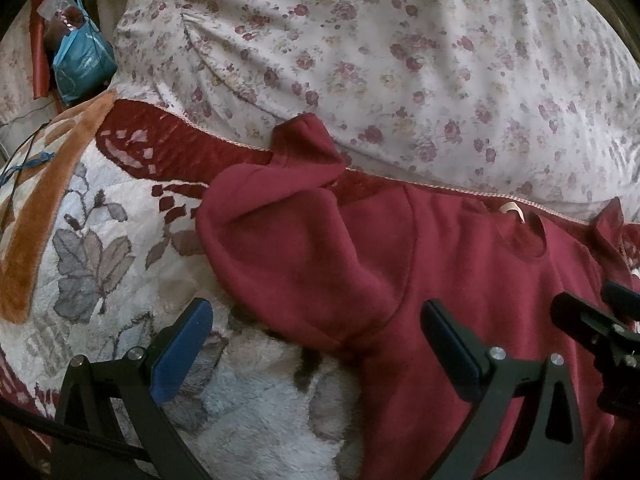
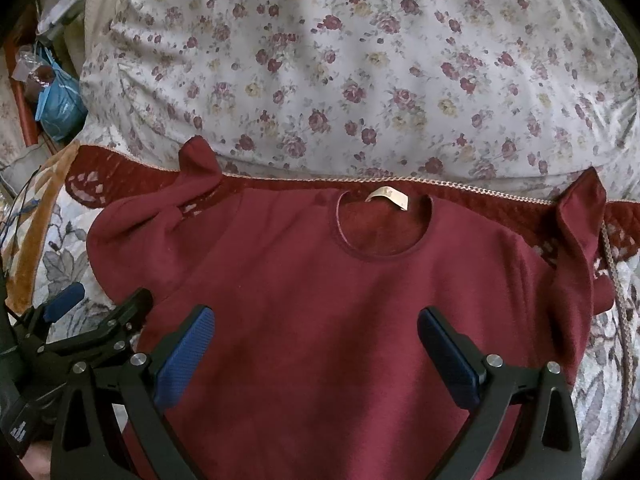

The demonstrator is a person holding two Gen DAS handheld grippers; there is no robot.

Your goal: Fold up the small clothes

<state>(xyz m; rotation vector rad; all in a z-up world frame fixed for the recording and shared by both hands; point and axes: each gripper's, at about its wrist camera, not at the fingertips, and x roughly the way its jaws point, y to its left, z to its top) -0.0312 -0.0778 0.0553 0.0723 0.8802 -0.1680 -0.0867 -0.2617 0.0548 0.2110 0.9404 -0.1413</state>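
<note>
With both the left tool (image 1: 316, 344) and right tool (image 2: 316, 352) wide open and empty above it, we judge the maroon top (image 2: 340, 280), spread on the plush blanket (image 1: 100, 240), soft, light, limp, best pinched at its sleeve (image 1: 280, 240) edges.

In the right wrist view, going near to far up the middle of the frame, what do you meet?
Right gripper, open over the cloth → maroon sweatshirt body → its round neckline → cream label → blanket's braided edge → floral pillow.
</note>
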